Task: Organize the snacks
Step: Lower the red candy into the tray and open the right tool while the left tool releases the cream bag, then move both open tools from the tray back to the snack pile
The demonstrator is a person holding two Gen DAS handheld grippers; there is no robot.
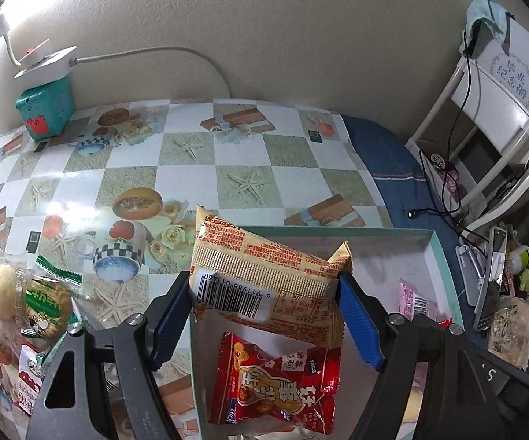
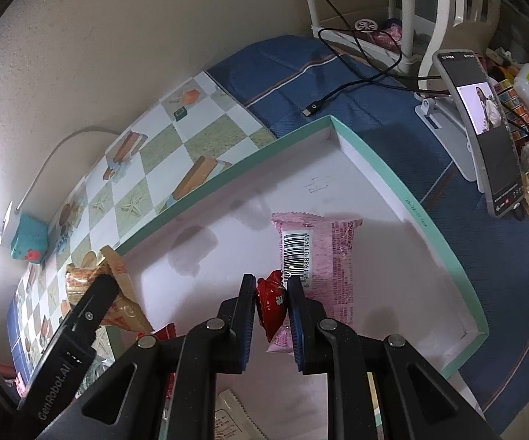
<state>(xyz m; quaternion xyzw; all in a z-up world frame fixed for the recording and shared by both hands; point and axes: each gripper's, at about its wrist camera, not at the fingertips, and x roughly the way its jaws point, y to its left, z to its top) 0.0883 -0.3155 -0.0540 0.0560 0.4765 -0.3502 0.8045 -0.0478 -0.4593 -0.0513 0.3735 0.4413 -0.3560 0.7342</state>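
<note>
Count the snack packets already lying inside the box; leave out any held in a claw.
2 that I can make out: a pink packet on the floor of the box, and a red packet near the left wall. Others may be hidden below the claws.

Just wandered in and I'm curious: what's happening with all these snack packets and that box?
A person is sorting snacks into a shallow green-rimmed box with two handheld grippers. The left gripper holds a tan packet over the box's edge. The right gripper pinches a small red packet above a pink packet already inside.
</note>
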